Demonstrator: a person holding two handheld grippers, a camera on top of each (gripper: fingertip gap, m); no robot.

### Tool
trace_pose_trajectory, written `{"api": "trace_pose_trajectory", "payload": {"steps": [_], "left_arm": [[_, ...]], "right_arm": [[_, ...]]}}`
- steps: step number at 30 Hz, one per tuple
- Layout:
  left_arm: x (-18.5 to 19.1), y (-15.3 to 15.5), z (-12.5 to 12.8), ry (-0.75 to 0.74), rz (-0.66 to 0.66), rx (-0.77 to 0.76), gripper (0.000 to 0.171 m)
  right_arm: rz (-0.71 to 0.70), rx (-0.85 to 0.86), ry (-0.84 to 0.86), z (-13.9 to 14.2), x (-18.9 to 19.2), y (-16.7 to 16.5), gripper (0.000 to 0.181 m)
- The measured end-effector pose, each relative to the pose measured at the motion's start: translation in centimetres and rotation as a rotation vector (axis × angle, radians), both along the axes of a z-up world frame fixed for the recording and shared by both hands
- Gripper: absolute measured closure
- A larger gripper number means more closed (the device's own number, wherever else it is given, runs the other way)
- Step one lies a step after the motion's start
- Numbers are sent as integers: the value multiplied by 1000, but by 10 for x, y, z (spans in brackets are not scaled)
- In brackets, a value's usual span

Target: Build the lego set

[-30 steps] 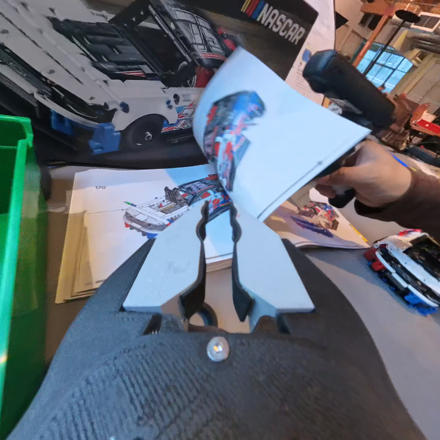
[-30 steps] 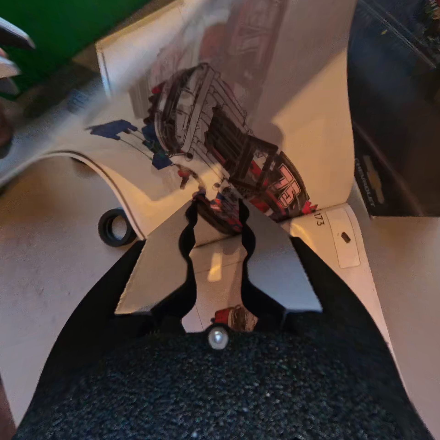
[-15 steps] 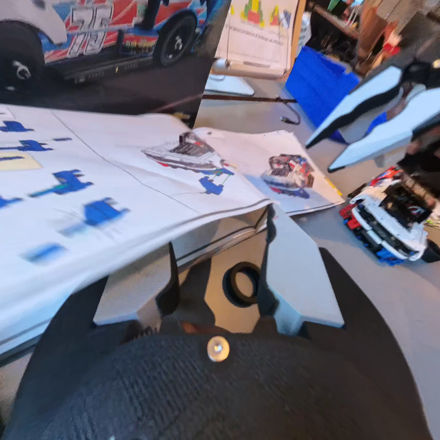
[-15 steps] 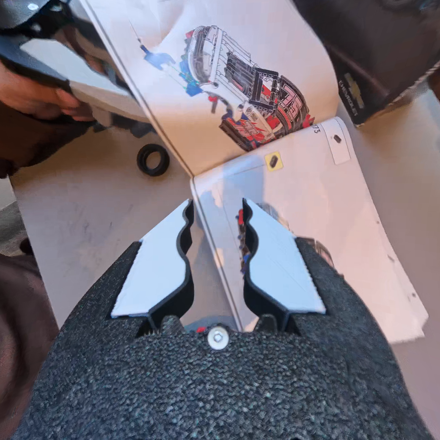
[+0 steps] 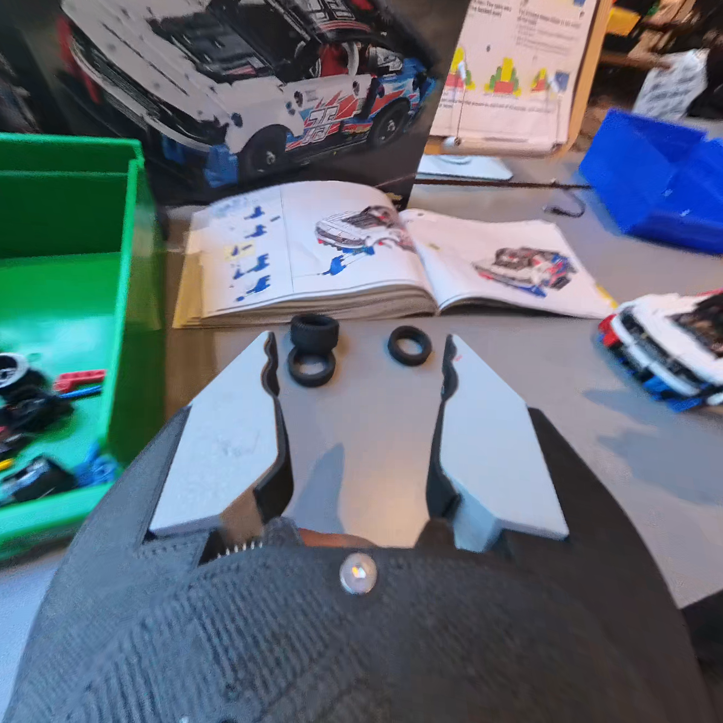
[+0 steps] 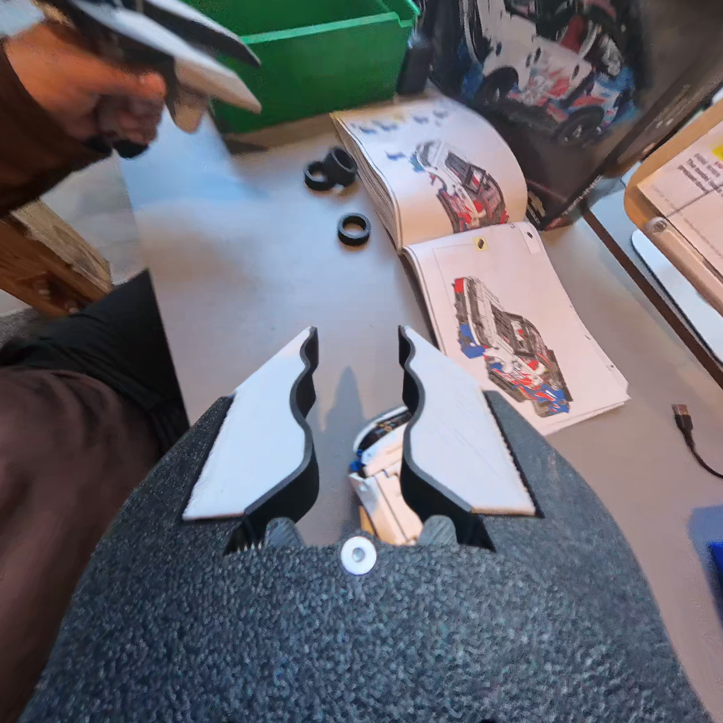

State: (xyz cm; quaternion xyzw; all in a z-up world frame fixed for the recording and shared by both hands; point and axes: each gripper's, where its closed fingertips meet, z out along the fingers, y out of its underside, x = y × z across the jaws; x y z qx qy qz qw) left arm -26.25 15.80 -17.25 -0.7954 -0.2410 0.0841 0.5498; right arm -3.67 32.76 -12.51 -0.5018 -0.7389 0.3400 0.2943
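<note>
1. Left hand-held gripper: jaws wide apart, holding nothing, hovering low over the worktop.
2. Three black tyres straight ahead of it, just short of the manual. A flat tyre sits by the left fingertip, an upright one touches it from behind, and a lone tyre lies flat near the right fingertip.
3. Tyres lie between the fingertips' lines, so a straight push forward reaches them. Left gripper is the nearer one, my guess for the pick.
4. Right hand-held gripper: jaws apart, narrower gap, empty. Tyres well ahead of it and to its left.
5. Part-built car sits on the worktop under the right gripper; can't tell if they touch.
6. Green bin of loose parts on the left of the left gripper.
</note>
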Motion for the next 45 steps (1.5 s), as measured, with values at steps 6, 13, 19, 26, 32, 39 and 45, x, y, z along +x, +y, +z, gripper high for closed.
{"api": "trace_pose_trajectory", "payload": {"steps": [6, 13, 19, 26, 32, 39, 45], "left_arm": [[13, -29, -28, 184, 41, -72, 90], [18, -20, -35, 297, -171, 110, 93], [15, -24, -10, 484, -348, 285, 118], [21, -21, -12, 604, -423, 267, 132], [24, -22, -8, 418, -506, 355, 132], [25, -29, -3, 241, -592, 440, 134], [32, -29, -5, 269, -616, 424, 136]], "right_arm": [[92, -218, 146, -10, -10, -65, 133], [128, -324, 198, -71, -93, -117, 132], [126, -245, 413, -70, -167, -126, 138], [85, -173, 370, -86, -215, -122, 144], [-45, -99, 394, -86, -238, -97, 144], [-128, -69, 319, -99, -252, -84, 144], [-121, -26, 268, -108, -254, -87, 150]]}}
